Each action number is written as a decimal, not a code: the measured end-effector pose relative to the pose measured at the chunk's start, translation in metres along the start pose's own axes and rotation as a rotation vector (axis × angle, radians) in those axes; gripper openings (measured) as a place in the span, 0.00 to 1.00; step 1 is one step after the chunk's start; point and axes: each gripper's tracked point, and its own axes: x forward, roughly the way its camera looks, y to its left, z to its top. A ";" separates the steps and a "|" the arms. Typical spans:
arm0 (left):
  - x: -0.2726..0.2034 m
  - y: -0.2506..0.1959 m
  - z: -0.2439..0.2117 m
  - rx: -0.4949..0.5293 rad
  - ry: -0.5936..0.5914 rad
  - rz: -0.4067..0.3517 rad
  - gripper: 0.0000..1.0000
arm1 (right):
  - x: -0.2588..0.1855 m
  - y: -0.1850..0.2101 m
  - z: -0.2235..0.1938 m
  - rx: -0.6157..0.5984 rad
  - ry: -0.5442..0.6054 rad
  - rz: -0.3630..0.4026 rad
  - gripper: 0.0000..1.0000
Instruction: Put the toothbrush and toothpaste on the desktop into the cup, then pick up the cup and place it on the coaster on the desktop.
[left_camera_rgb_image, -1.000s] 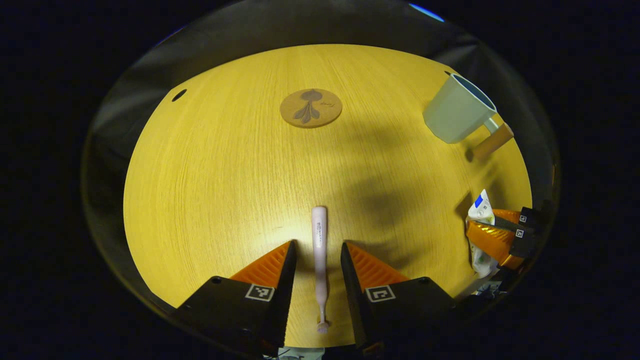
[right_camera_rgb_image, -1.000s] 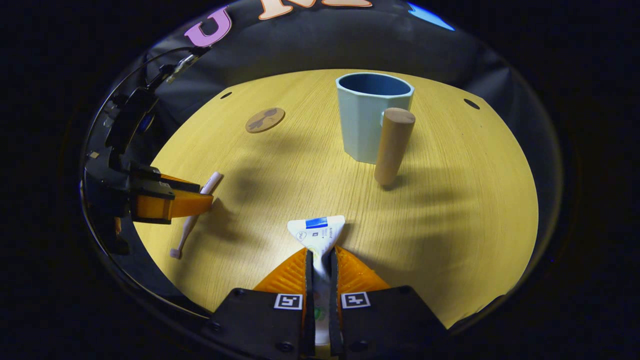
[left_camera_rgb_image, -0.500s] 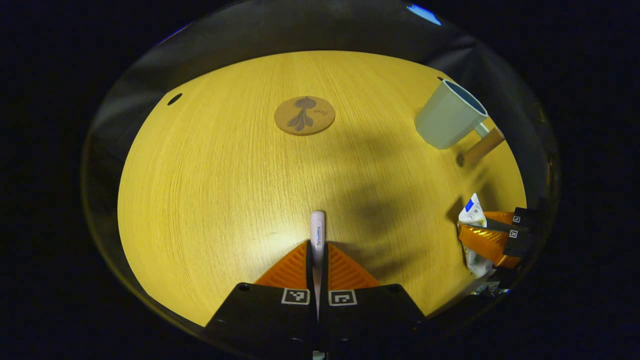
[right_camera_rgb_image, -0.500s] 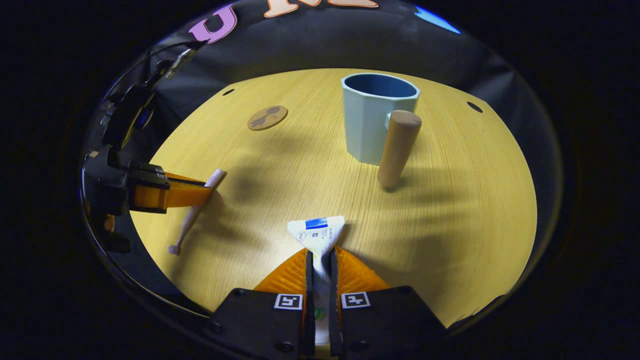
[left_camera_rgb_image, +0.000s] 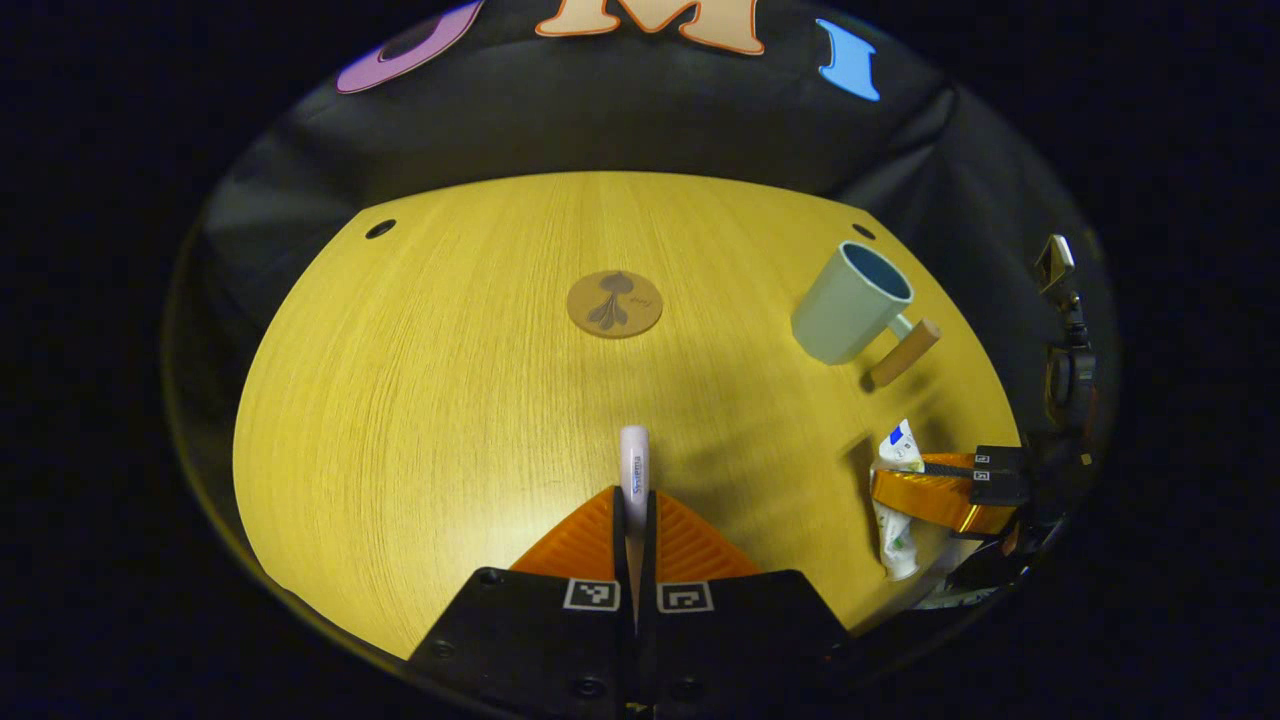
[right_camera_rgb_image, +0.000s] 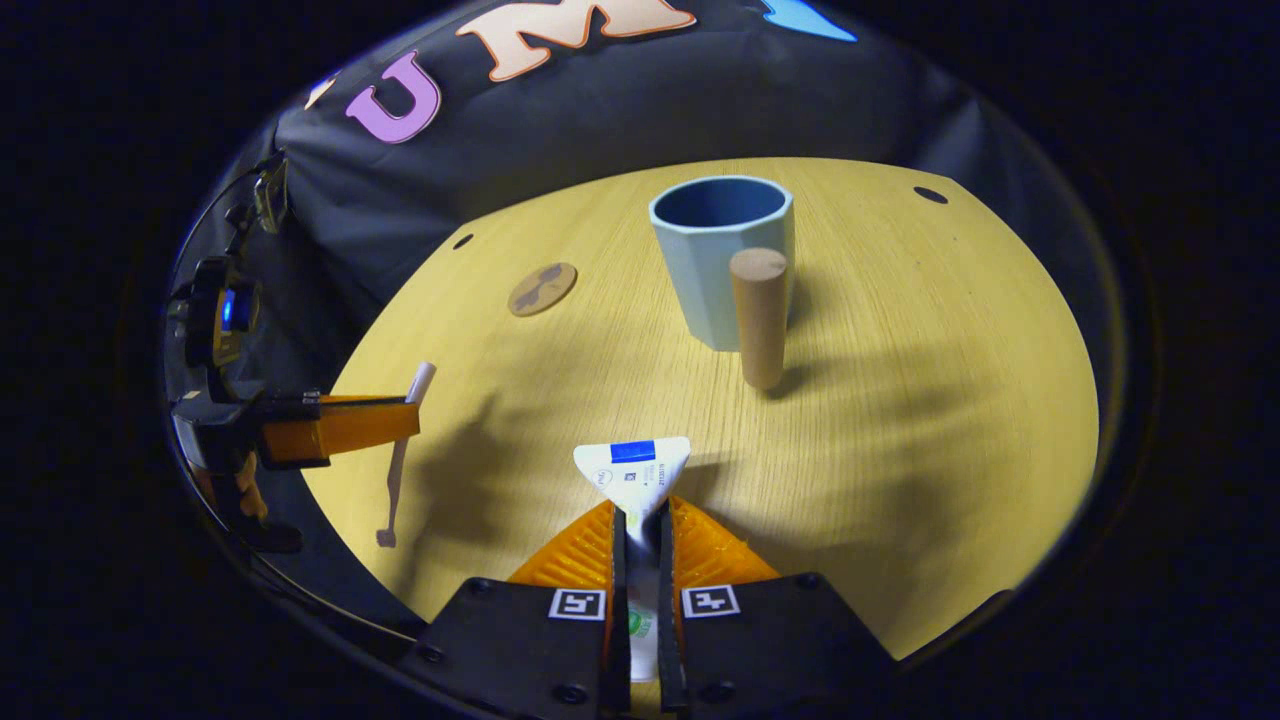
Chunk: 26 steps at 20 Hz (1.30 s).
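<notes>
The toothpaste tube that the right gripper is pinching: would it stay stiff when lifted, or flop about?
The toothpaste tube looks soft: the right gripper pinches its body narrow. Its flat crimped end stands out unbent, so it probably holds shape. In the left gripper view its cap end hangs below the fingers, so it might swing.

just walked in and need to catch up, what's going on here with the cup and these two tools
A person holds a tool in each hand over a round wooden table. The left tool is shut on the toothbrush, and the right tool is shut on the toothpaste tube; both items look lifted off the table. The cup, with its wooden handle, stands upright and empty, apart from the coaster. Nothing is in the cup yet.
</notes>
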 end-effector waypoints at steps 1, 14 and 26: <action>-0.003 0.000 0.002 -0.002 -0.007 -0.009 0.00 | -0.006 0.004 0.011 0.017 -0.035 0.017 0.14; -0.026 -0.009 0.023 -0.008 -0.093 -0.032 0.00 | -0.044 0.001 0.169 0.089 -0.364 0.106 0.05; -0.055 -0.021 0.042 -0.096 -0.173 -0.012 0.00 | -0.009 -0.029 0.278 0.048 -0.590 0.050 0.05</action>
